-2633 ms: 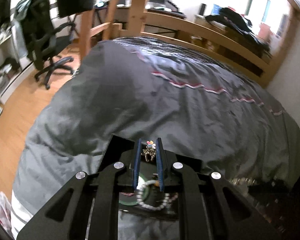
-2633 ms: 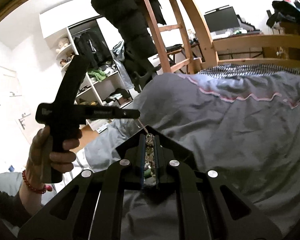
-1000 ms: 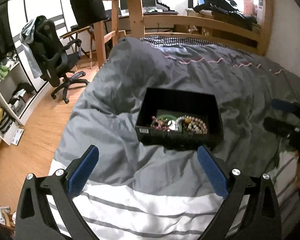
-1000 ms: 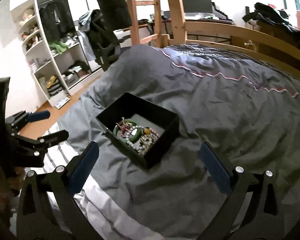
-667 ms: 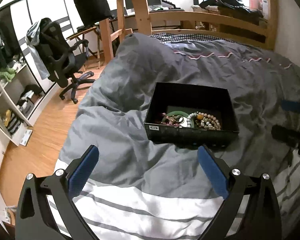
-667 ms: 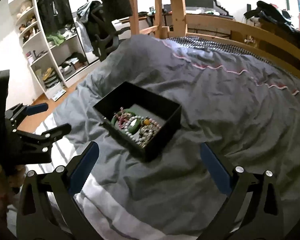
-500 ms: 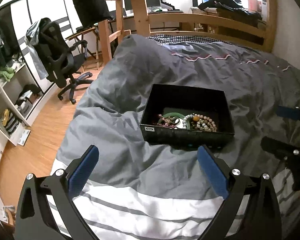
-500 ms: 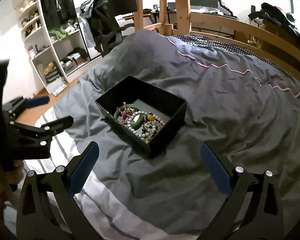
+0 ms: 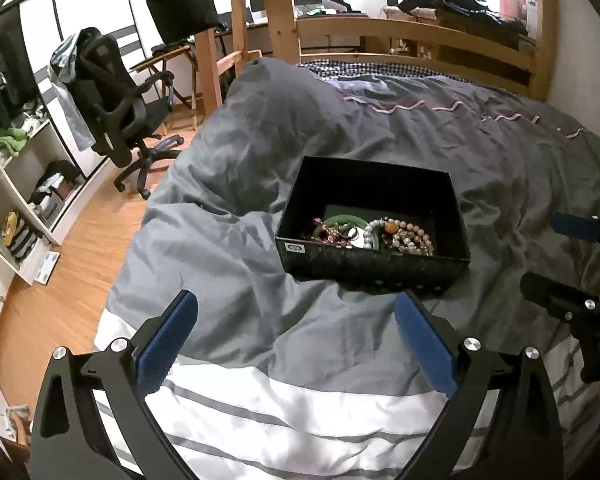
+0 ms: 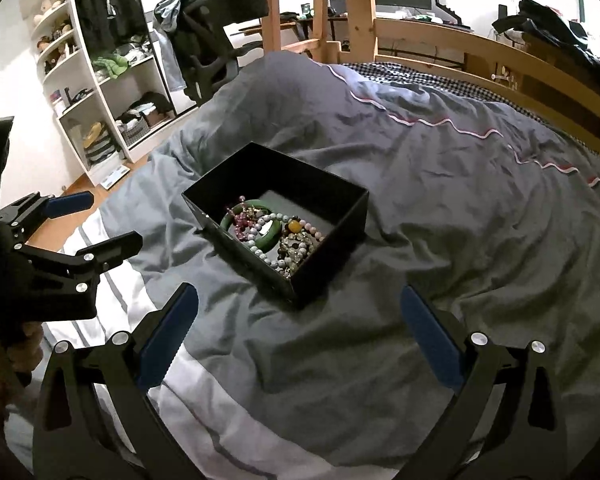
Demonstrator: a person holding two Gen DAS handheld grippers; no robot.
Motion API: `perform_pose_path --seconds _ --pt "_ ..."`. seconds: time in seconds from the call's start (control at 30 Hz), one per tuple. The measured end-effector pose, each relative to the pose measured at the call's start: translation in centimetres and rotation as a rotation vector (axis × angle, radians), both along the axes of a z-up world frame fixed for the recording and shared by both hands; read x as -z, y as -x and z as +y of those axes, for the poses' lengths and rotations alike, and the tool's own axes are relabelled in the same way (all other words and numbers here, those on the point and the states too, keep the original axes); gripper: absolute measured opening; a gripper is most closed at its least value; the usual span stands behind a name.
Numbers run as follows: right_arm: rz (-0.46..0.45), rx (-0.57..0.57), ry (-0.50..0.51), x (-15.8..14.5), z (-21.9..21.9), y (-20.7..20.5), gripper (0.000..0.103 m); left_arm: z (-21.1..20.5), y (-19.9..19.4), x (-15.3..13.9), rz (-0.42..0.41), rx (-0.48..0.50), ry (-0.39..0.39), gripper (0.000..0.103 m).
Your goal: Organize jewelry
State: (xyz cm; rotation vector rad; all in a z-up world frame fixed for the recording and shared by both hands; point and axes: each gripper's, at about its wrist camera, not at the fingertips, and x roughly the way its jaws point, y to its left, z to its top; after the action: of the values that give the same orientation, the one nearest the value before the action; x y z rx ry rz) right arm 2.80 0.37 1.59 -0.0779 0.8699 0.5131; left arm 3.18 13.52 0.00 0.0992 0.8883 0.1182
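A black open box (image 9: 374,264) sits on the grey duvet; it also shows in the right wrist view (image 10: 342,218). Inside lie a green bangle (image 9: 350,222), bead bracelets (image 9: 404,236) and other jewelry (image 10: 274,236). My left gripper (image 9: 296,308) is wide open and empty, held back from the box's near side. My right gripper (image 10: 300,300) is wide open and empty, near the box's front corner. Each gripper shows in the other's view: the right one at the right edge (image 9: 580,264), the left one at the left edge (image 10: 88,224).
The bed has a grey duvet (image 9: 380,132) with a white striped band (image 9: 300,408) at the near edge. A wooden bed frame (image 9: 420,36) and ladder stand behind. An office chair (image 9: 116,112) and shelves (image 10: 100,92) stand left on the wood floor.
Both grippers were shut on jewelry over the box 2.6 s ago; they have since opened, dropped it in and pulled back. Over the last second they only drift slightly.
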Motion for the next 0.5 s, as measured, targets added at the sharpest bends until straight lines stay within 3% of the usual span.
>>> perform_pose_path --seconds 0.5 --pt "0.008 -0.001 -0.002 0.46 0.07 -0.02 0.100 -0.12 0.00 0.28 0.012 -0.005 0.001 0.097"
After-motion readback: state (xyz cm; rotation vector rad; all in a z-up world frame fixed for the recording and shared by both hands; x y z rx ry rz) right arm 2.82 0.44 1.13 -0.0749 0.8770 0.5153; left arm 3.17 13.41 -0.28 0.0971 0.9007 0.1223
